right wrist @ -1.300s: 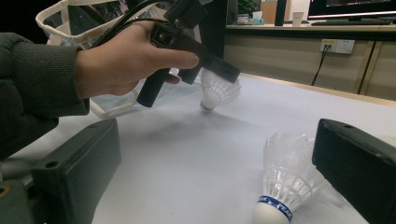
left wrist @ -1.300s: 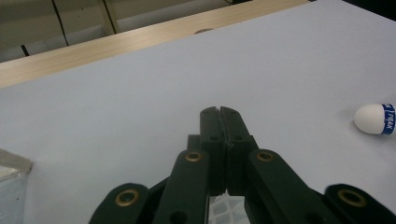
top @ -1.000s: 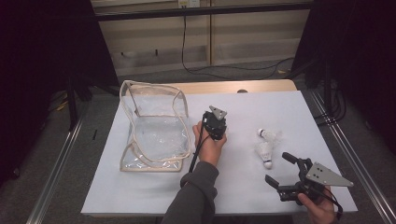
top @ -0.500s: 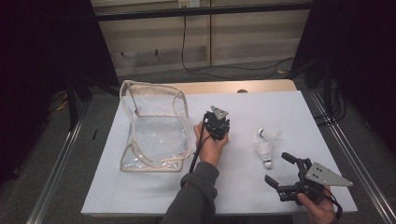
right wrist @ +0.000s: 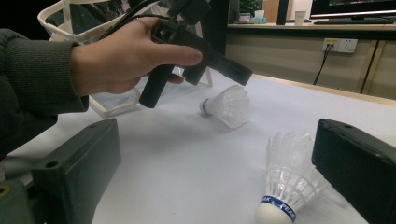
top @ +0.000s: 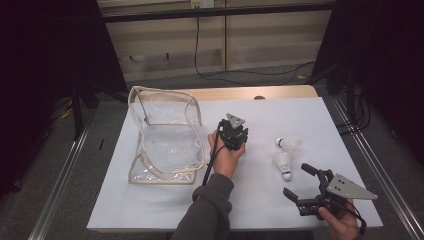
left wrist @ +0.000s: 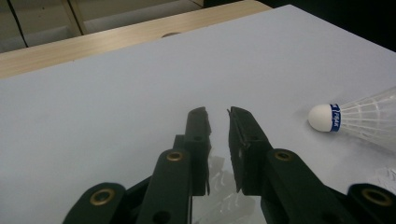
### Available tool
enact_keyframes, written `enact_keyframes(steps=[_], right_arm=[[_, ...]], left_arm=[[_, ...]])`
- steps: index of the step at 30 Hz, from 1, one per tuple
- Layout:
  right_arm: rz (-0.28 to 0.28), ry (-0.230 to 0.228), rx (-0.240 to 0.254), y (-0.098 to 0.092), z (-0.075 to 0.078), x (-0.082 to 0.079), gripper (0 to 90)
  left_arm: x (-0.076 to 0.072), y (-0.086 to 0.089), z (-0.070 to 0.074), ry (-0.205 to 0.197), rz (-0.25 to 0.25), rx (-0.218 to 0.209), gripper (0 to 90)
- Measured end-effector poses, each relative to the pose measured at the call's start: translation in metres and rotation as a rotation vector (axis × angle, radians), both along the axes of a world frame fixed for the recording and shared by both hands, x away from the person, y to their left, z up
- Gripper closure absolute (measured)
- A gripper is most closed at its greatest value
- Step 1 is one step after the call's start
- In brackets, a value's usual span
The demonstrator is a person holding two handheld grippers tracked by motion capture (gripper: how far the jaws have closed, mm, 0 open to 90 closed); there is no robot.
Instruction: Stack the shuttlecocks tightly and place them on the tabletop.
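- Nearest, at the counter's [top: 165, 210] front right corner, the right claw [top: 303, 184] rests low in the person's hand, its black jaws spread wide with nothing held.
- In the right gripper view those blocky matte jaws flank a shuttlecock [right wrist: 285, 189] that lies just ahead of them: white cork tip with a blue band, stiff white feather skirt flaring upward. The pads do not touch it.
- A second shuttlecock [top: 286, 144] lies just beyond the first, near it but apart, on its side, its skirt a rounded, ribbed white cone.
- Both rest on the bare counter, outside any container.
- Farther in, at the counter's middle, the left claw [left wrist: 218, 122] points down at the smooth, pale sheet; its jaws have just been opening and stand a narrow gap apart, with nothing gripped between them.
- The left gripper view shows the banded shuttlecock tip off to the side, well clear of the jaws.
- A grey knitted sleeve [top: 207, 207] covers the forearm behind that hand.
- Left of that hand lies a bag [top: 165, 137] of clear, glossy plastic with cream fabric edging, boxy, its mouth gaping; I can make out nothing inside.
- Beyond the sheet runs a strip of light wood [top: 240, 92].
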State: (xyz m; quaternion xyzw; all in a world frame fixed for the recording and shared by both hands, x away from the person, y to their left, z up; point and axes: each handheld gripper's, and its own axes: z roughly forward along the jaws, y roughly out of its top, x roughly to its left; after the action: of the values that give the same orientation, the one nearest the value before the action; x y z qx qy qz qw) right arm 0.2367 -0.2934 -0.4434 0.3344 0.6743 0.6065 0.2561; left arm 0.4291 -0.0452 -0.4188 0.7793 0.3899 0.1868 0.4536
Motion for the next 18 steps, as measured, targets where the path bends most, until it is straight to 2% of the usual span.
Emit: enact_keyframes(steps=[5, 8, 11, 13, 18], right_arm=[[0.001, 0.002, 0.000, 0.000, 0.000, 0.000, 0.7], [0.001, 0.003, -0.001, 0.000, 0.000, 0.000, 0.7], [0.002, 0.003, -0.003, 0.001, 0.000, 0.000, 0.7], [0.005, 0.003, -0.002, 0.001, 0.000, 0.000, 0.8], [0.002, 0.003, -0.001, 0.000, 0.000, 0.000, 0.7]], left_arm=[[-0.005, -0.001, 0.005, 0.008, -0.038, -0.008, 84.9], [-0.007, -0.004, 0.005, 0.038, -0.054, -0.005, 90.0], [-0.008, -0.007, 0.002, 0.070, -0.071, 0.018, 90.0], [-0.009, -0.010, -0.001, 0.086, -0.081, 0.010, 90.0], [-0.008, -0.011, -0.006, 0.104, -0.087, 0.035, 90.0]])
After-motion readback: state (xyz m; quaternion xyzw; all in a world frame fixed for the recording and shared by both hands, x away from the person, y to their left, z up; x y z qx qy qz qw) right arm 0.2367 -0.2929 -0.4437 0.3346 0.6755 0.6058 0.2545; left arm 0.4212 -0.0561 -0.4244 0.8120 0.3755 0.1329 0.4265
